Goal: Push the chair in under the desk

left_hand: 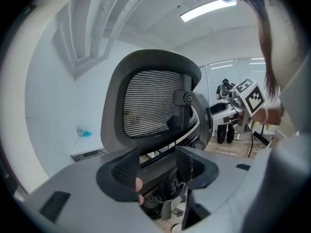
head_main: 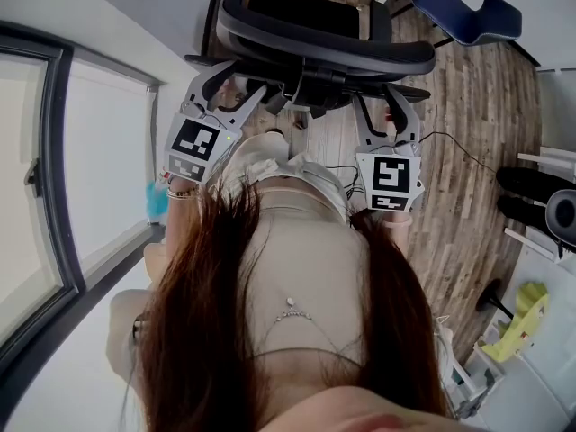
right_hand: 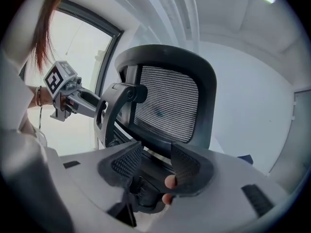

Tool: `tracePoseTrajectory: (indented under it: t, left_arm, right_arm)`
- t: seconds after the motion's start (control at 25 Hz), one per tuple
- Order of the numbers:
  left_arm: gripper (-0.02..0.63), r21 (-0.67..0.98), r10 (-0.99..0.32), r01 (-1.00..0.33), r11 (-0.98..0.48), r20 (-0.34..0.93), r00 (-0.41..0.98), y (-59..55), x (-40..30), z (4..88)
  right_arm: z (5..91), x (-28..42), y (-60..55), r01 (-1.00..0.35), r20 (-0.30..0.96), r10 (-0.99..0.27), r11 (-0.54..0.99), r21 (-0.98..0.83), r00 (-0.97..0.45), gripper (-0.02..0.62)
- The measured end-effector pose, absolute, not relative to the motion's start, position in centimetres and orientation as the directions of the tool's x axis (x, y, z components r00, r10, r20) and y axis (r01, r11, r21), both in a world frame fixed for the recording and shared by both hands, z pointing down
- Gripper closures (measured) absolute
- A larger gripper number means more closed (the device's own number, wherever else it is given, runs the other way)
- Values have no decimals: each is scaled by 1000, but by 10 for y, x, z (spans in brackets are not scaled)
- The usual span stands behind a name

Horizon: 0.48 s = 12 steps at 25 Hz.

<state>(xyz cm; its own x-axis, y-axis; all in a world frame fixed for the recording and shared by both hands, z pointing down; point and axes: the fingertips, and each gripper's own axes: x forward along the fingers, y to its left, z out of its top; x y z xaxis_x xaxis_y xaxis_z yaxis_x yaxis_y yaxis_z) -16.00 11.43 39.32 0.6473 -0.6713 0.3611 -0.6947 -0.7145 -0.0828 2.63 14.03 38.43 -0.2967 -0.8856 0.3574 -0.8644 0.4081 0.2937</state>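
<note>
The left claw (left_hand: 155, 165) and right claw (right_hand: 155, 162) stand released, jaws apart, just behind the black mesh chair (head_main: 324, 54).

A thin black cable (head_main: 454, 144) lies on the wood floor (head_main: 486, 88), a large window (head_main: 99, 178) at left.

The chair (head_main: 324, 48) stands between the left gripper (head_main: 232, 88) and right gripper (head_main: 380, 102).
</note>
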Motion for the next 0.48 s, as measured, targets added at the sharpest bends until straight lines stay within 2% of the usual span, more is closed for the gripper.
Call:
tracePoseTrajectory:
  t: [0.48]
  left_arm:
    - [364,-161,-660,-666,-728,428,618,114,-154,402]
  right_arm:
    - [396,28,141,-836,402,-867,439,331,-296,359]
